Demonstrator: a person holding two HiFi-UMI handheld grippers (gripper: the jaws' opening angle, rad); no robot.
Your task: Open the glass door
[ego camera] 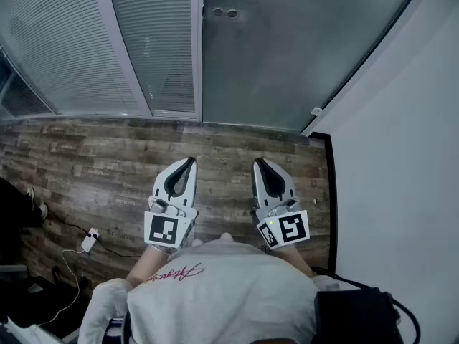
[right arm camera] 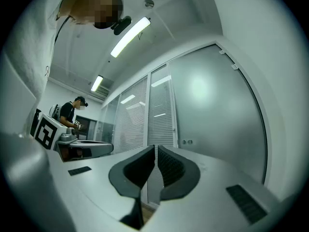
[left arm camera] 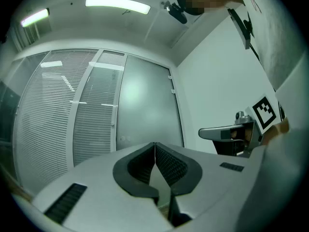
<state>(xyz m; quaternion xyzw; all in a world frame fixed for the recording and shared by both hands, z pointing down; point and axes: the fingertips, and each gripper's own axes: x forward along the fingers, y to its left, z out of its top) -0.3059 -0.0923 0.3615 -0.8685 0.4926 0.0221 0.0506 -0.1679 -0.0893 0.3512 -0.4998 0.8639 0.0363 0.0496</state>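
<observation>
The frosted glass door [ego camera: 287, 49] stands shut ahead, with two small round lock holes [ego camera: 224, 12] near its left edge. Both grippers are held side by side at waist height over the wooden floor, well short of the door. My left gripper [ego camera: 191, 162] is shut with nothing in it. My right gripper [ego camera: 257, 163] is likewise shut and empty. In the left gripper view the jaws [left arm camera: 155, 146] meet at their tips before the door [left arm camera: 145, 105]. The right gripper view shows its tips [right arm camera: 156, 149] together, the door [right arm camera: 212, 105] and the lock holes [right arm camera: 187, 142] beyond.
Glass panels with blinds [ego camera: 86, 41] stand left of the door. A white wall [ego camera: 401, 156] runs along the right. A power strip with a cable [ego camera: 89, 241] lies on the floor at left. A dark bag [ego camera: 358, 314] sits at my right. Another person [right arm camera: 72, 111] stands far off.
</observation>
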